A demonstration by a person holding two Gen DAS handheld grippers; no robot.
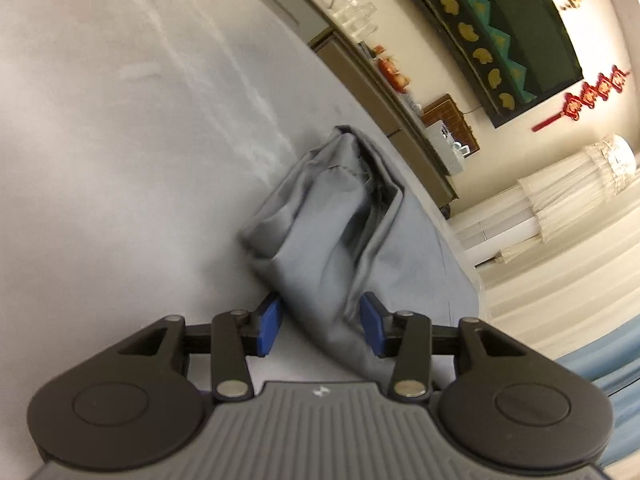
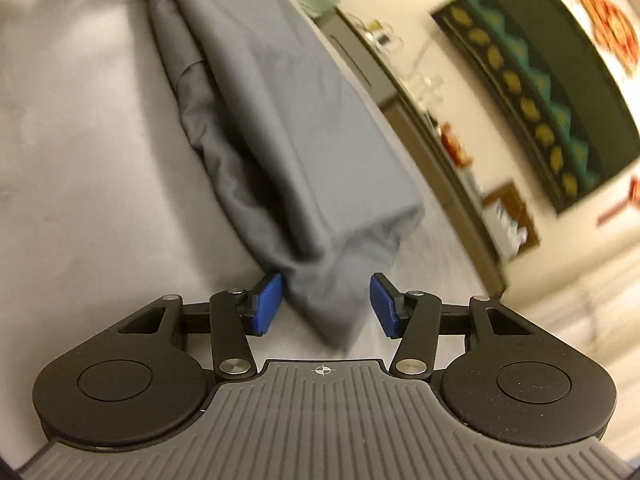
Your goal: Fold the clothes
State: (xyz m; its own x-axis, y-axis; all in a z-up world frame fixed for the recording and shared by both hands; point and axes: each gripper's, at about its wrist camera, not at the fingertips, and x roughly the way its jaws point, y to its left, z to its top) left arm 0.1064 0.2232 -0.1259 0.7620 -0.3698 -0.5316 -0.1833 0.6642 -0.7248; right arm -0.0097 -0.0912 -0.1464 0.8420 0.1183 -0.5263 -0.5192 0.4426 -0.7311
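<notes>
between the blue pads of the left gripper, a corner of the grey garment, both pads right at the cloth, no clear squeeze, jaws parted. ahead of it, the rest bunched and folded on the pale bed sheet. over at the right gripper, jaws apart too, near end of the same grey garment lying between the pads, left pad just beside the fabric, right pad well clear. beyond, dark wall hanging.
</notes>
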